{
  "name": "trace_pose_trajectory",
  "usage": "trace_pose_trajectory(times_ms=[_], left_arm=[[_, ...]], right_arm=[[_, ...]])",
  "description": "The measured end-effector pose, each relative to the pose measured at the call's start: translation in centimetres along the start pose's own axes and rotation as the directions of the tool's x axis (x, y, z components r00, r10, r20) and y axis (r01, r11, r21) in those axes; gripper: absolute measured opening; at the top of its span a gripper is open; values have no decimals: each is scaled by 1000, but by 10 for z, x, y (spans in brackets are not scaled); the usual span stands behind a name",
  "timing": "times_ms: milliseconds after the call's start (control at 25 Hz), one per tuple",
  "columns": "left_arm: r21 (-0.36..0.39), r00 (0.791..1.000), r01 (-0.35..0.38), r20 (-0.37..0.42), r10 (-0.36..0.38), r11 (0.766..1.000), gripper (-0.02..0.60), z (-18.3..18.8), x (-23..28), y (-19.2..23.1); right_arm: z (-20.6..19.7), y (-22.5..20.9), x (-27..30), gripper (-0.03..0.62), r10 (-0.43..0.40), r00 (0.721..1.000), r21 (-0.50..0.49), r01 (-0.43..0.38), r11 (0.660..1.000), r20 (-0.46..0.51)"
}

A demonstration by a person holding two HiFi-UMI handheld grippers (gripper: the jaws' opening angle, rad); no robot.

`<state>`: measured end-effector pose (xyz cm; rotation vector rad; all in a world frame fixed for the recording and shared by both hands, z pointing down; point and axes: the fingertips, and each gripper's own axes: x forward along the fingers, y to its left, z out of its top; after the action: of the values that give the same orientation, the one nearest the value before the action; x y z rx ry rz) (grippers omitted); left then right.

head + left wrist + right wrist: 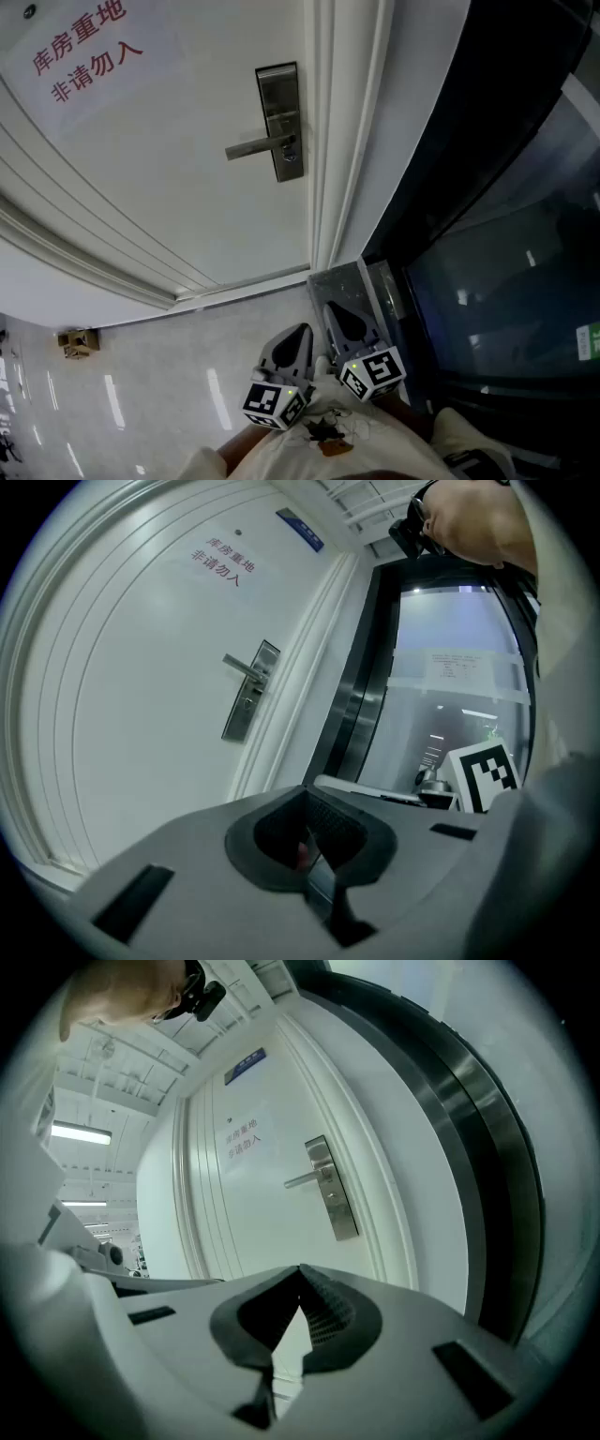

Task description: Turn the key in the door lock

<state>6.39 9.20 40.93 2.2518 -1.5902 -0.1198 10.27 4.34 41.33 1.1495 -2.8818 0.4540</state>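
Observation:
A steel lock plate [279, 122] with a lever handle [255, 147] sits on the white door [178, 187], near its right edge. It is too small to tell whether a key is in the lock. Both grippers are held low and close together, well short of the door. My left gripper [302, 331] and right gripper [335, 311] point towards the door frame. In the left gripper view the lock plate [246, 694] lies far ahead, and the left gripper [306, 791] has its jaws together. In the right gripper view the right gripper [300, 1269] is shut and empty, below the lock plate [334, 1190].
A paper sign [84, 47] with red characters hangs on the door at upper left. A dark glass panel [506, 281] in a black frame stands to the right of the white door frame [352, 141]. A small cardboard box [78, 341] lies on the glossy floor at left.

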Motion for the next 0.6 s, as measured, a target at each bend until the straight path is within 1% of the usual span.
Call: trace_pose_trajectory(times_ms=[120, 240, 400, 600], left_arm=[[3, 1000, -3, 20, 3, 1000, 5, 5, -4, -3], [4, 999, -8, 37, 8, 1000, 5, 4, -10, -5], [-12, 999, -28, 45, 28, 1000, 5, -3, -15, -5], [-34, 998, -51, 45, 53, 998, 5, -12, -16, -7]], right_arm=[[5, 11, -4, 8, 14, 1000, -10, -14, 1000, -6], [-1, 19, -8, 8, 32, 999, -6, -32, 999, -10], [-7, 21, -12, 8, 58, 998, -19, -58, 998, -8], [-9, 17, -9, 17, 111, 994, -3, -111, 994, -1]])
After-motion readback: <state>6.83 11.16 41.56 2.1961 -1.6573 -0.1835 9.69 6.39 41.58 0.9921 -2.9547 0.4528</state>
